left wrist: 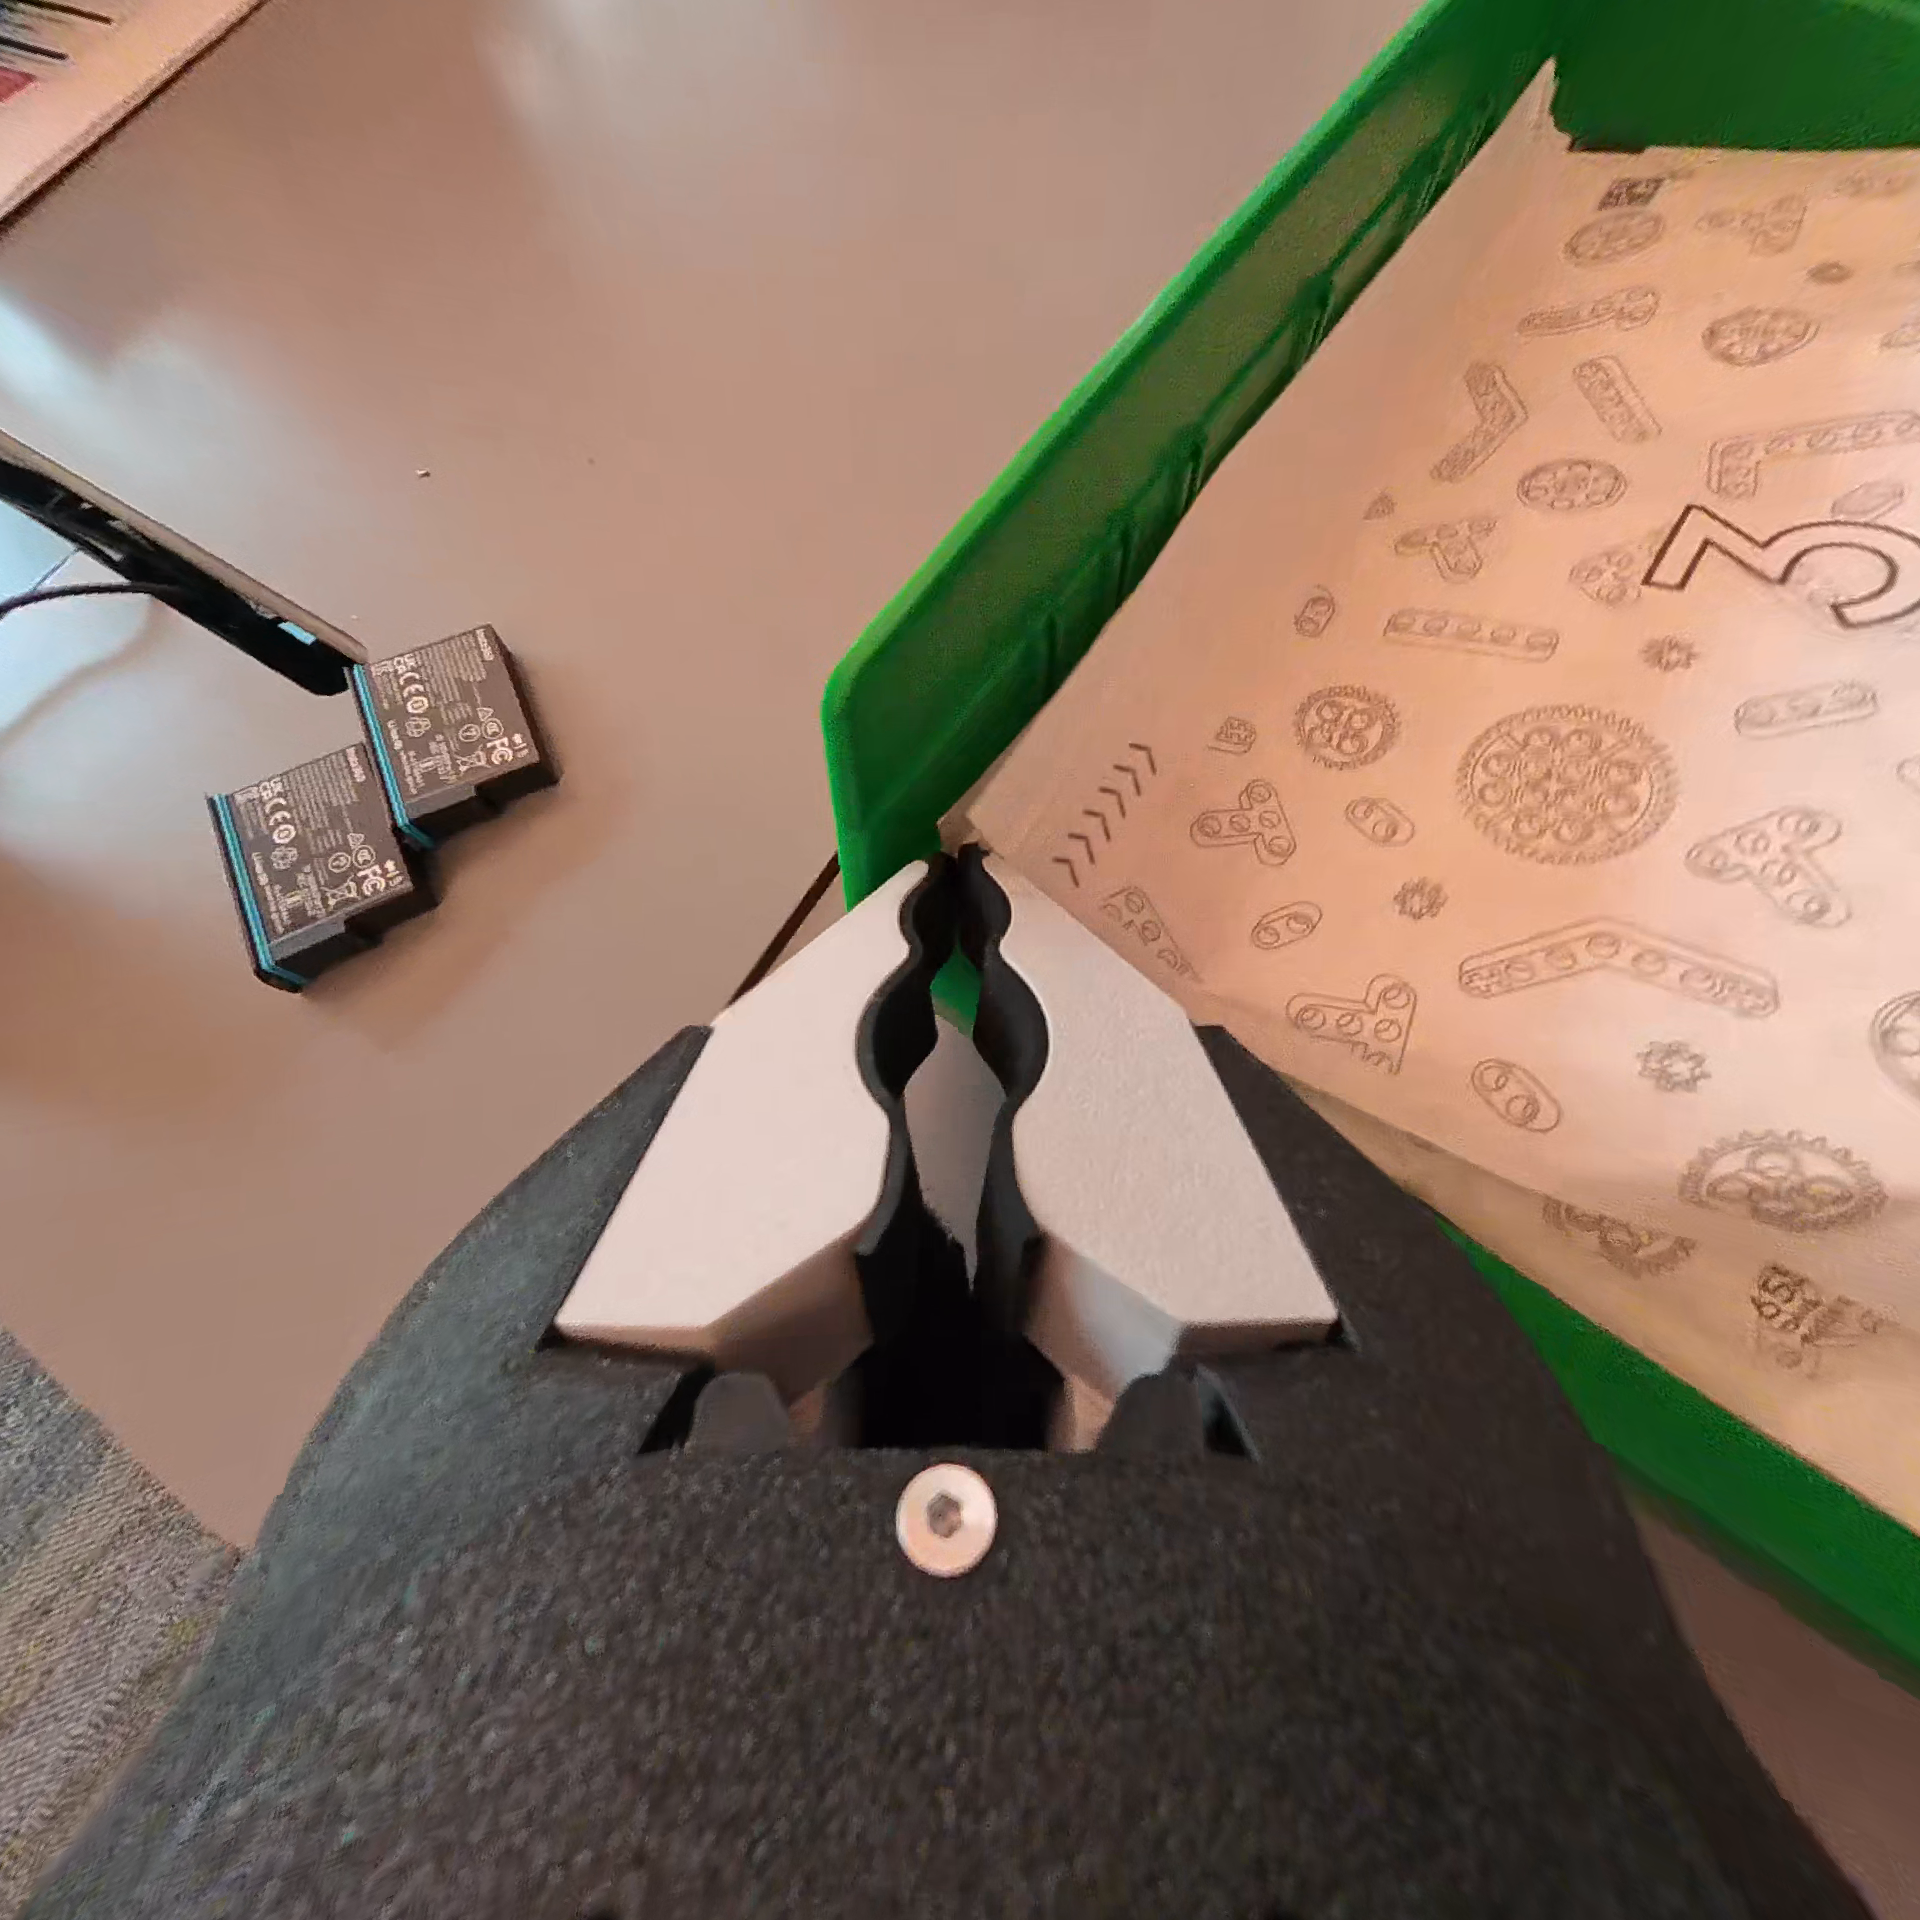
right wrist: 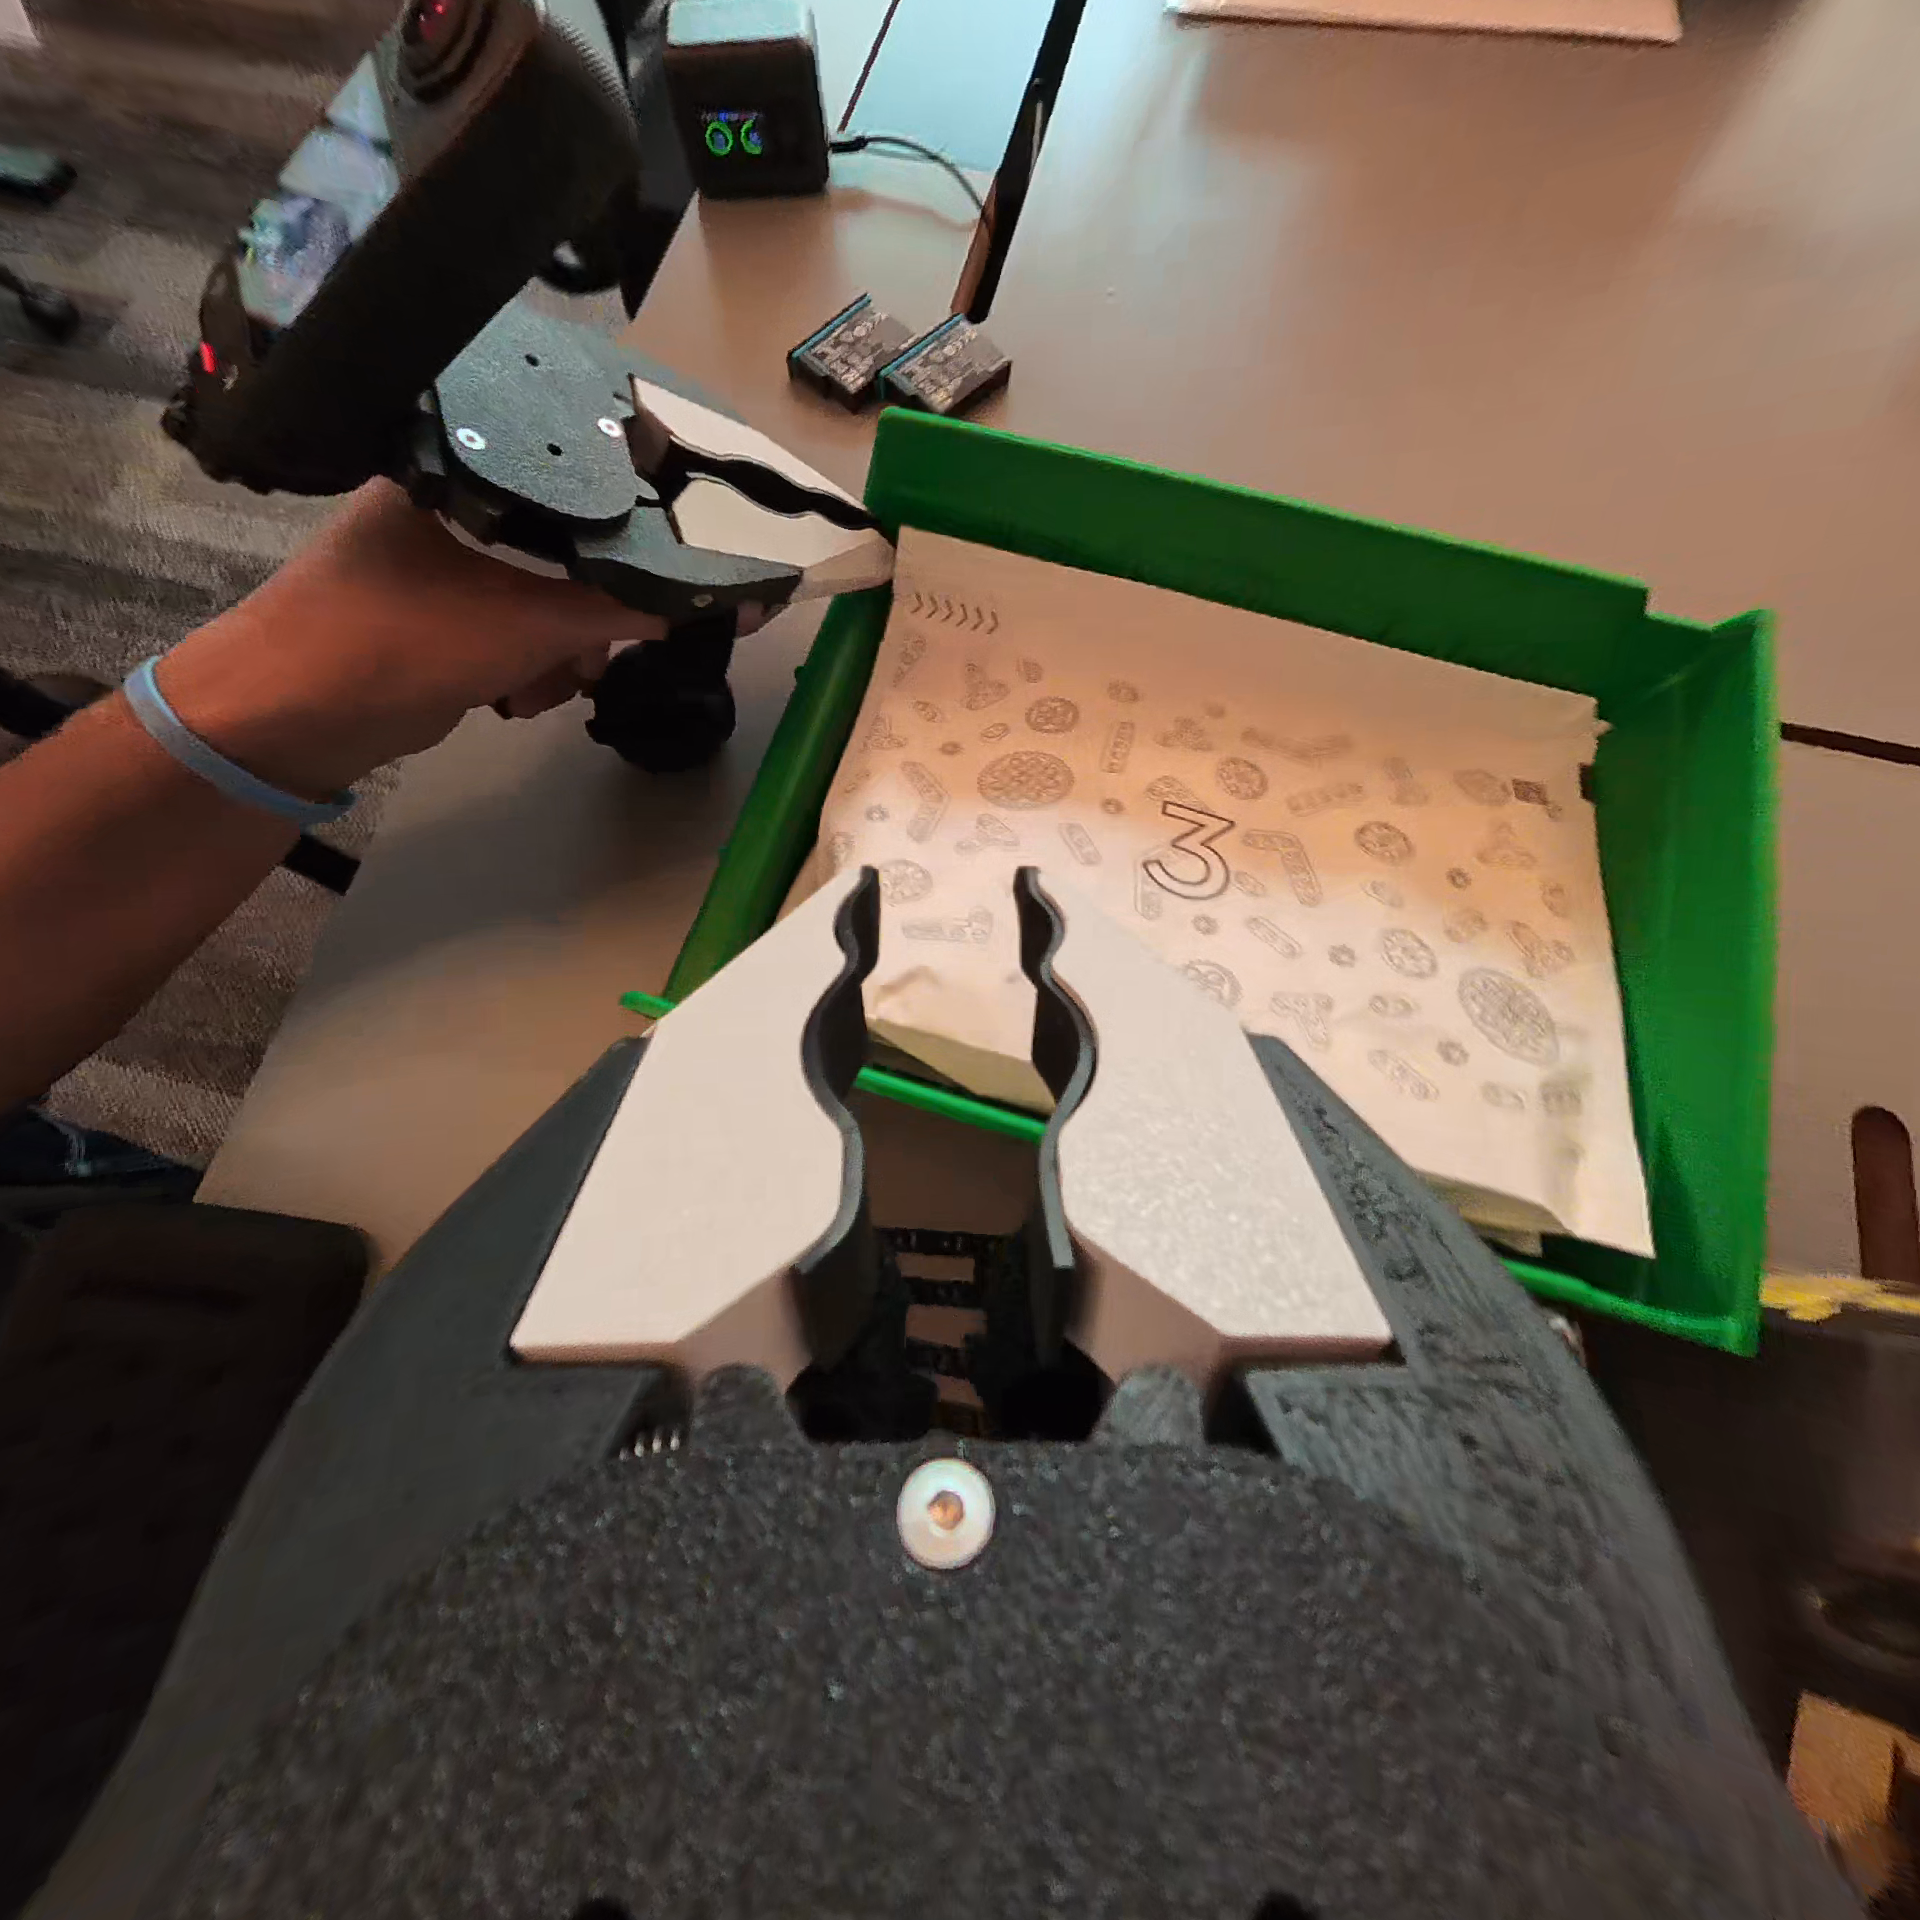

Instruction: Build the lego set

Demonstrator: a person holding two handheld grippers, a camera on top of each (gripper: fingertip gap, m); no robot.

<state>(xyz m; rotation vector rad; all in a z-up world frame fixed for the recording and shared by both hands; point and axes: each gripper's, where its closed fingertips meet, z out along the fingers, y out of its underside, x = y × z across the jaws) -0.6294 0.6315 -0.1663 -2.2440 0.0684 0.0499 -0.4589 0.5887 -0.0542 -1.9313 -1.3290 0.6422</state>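
Note:
A white paper bag (right wrist: 1299, 935) printed with part outlines lies flat in a green tray (right wrist: 1247, 520) on the brown table. It also shows in the left wrist view (left wrist: 1455, 727), inside the tray's wall (left wrist: 1091, 499). My left gripper (left wrist: 956, 862) is shut on the bag's far left corner, right at the tray's corner. It shows in the right wrist view (right wrist: 883, 535), held by a hand (right wrist: 364, 644). My right gripper (right wrist: 945, 894) is open, with its fingers astride the bag's near left corner over the tray's front rim.
Two black battery packs (left wrist: 384, 800) lie on the table just beyond the tray; they also show in the right wrist view (right wrist: 899, 358). A black device with a green-lit display (right wrist: 748, 114) and a slanted dark stand (right wrist: 1013, 166) are farther back. Carpeted floor lies off the table's left edge. Spacing between my two grippers at the tips: around 20 cm.

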